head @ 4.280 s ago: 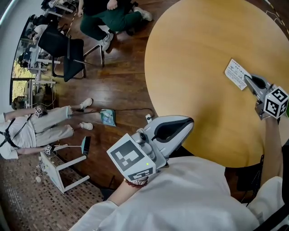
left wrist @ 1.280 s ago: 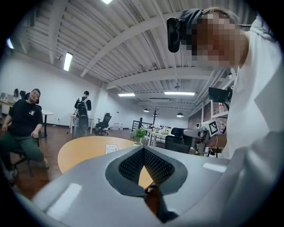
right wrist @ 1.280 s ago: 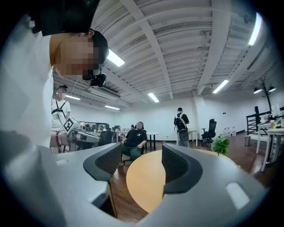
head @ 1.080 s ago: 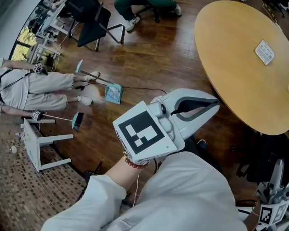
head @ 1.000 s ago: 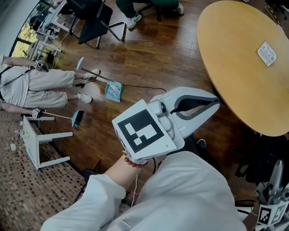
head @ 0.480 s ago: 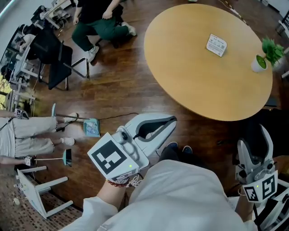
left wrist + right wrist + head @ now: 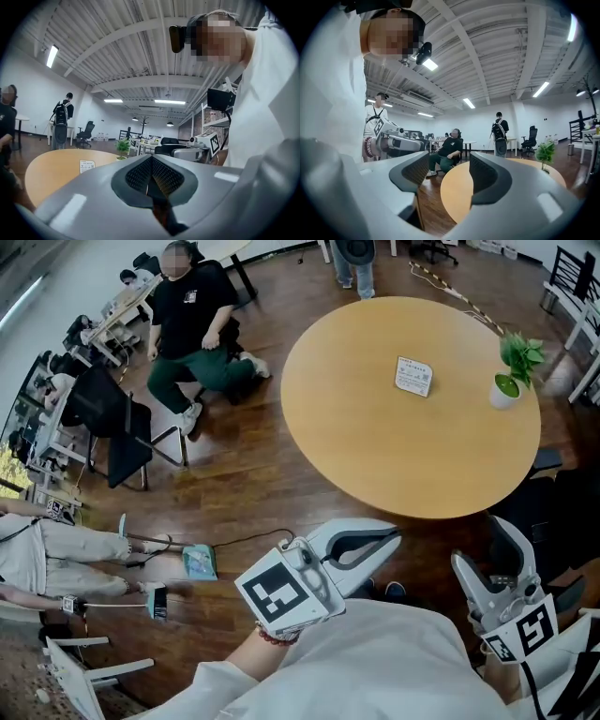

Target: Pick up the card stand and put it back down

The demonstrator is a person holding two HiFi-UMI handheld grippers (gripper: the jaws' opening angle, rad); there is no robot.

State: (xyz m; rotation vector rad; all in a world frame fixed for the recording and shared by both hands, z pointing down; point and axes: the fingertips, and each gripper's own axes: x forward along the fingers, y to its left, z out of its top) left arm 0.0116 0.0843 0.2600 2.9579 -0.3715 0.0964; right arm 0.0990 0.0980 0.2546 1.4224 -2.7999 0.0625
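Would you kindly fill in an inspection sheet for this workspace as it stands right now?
Surface: round wooden table, mostly bare.
Job's things: card stand on the table's far half, apart from both grippers.
Clutter: potted plant near the table's right edge.
Grippers: left gripper off the table, jaws together, empty; right gripper off the table, jaws apart, just closing a little, nothing between them.
Cables: one cable on the floor, left of the left gripper.
Surroundings: seated person, black chair, dustpan on the floor.
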